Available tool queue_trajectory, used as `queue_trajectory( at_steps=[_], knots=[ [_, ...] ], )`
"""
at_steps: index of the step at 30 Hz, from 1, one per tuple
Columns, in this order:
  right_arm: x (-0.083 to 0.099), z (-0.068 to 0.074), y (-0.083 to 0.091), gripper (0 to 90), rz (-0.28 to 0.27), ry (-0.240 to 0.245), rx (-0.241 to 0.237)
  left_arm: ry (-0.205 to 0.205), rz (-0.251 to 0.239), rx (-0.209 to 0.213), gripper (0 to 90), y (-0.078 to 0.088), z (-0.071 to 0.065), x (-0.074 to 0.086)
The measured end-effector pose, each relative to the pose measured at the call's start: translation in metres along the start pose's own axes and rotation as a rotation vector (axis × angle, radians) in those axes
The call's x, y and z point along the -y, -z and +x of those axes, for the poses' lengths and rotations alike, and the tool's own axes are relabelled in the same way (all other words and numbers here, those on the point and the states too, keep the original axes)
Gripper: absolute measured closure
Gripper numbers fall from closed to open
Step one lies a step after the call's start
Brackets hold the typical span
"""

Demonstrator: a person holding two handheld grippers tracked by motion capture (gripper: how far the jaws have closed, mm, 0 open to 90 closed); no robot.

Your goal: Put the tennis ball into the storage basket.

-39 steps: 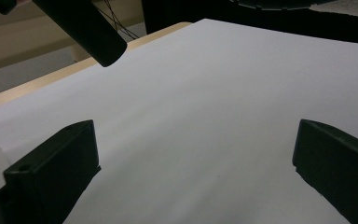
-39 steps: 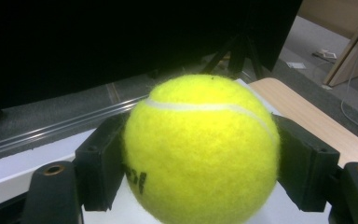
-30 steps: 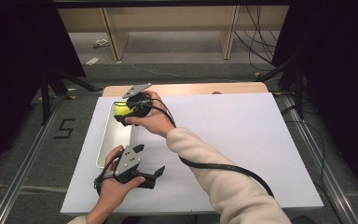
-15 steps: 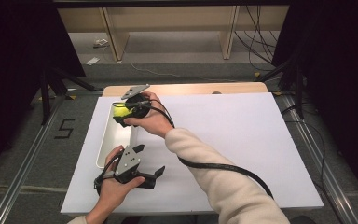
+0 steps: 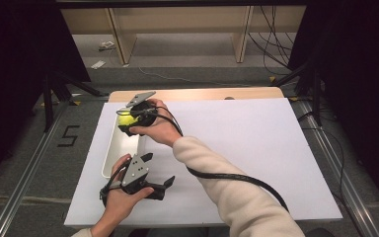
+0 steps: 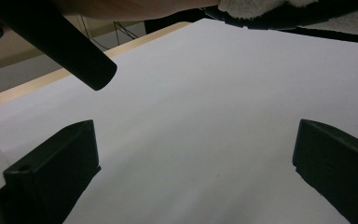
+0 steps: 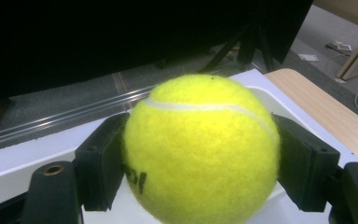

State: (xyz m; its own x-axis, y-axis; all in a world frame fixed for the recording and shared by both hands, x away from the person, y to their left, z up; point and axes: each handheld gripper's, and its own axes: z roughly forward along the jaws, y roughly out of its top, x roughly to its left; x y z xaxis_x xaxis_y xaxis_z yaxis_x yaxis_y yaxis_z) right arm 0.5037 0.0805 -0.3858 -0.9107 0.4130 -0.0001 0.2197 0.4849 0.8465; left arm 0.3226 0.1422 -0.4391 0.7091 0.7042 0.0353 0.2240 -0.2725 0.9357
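above white tray (image 5: 112, 157), right claw (image 7: 200, 163) clamping tennis ball (image 7: 200, 149)

The right claw (image 5: 124, 120) holds a yellow tennis ball (image 5: 125, 119) over the white tray's (image 5: 112, 153) far end.

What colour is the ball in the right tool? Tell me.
Bright yellow ball, with a white seam and black lettering; the right gripper view shows it best.

- High view: even overhead light, the white table (image 5: 237, 148) bright, dark surroundings at both sides.
- Left gripper view: dim, with a blurred near cable (image 6: 60, 44).
- Right gripper view: the tennis ball (image 7: 200, 149) glows, slightly soft.
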Motion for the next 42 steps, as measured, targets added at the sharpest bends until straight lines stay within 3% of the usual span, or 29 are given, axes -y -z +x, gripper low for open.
queue_trajectory(
  at_steps=[42],
  knots=[
    [0.004,0.006,-0.011,26.3,0.035,0.016,-0.015,-0.004,0.004,0.006,0.0,-0.001,-0.001,0.0]
  ],
)
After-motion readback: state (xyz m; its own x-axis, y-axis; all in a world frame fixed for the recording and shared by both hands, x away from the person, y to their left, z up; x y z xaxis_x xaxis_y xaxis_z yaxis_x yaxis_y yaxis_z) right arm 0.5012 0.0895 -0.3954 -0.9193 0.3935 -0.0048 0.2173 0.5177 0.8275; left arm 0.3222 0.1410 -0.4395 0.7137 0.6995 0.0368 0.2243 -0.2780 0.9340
